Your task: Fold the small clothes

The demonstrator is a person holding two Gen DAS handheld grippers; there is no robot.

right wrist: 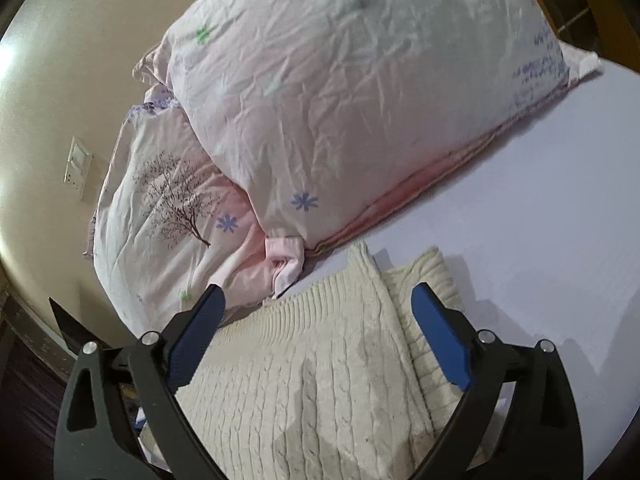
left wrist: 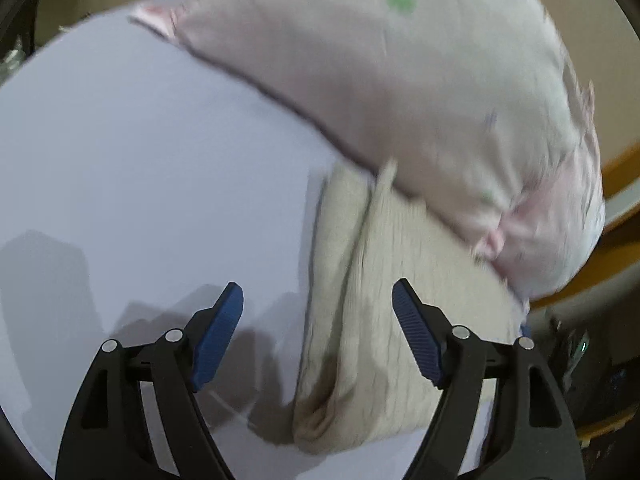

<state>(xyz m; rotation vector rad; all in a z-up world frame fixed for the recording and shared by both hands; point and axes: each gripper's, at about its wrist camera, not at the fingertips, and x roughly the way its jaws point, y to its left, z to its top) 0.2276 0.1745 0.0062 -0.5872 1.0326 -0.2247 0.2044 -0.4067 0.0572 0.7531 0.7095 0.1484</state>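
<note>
Lavender bedsheet [right wrist: 540,208] is spread under a cream knit sweater [right wrist: 304,380], laid partly folded beside the pillow [right wrist: 340,100]. Both the left gripper [left wrist: 318,336] and right gripper [right wrist: 320,332] are held wide open, empty; edges should be pinched squarely.

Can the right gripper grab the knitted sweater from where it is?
Probably yes. The right gripper is open right over the cream sweater, nothing lies between them, and the pillow sits farther back.
</note>
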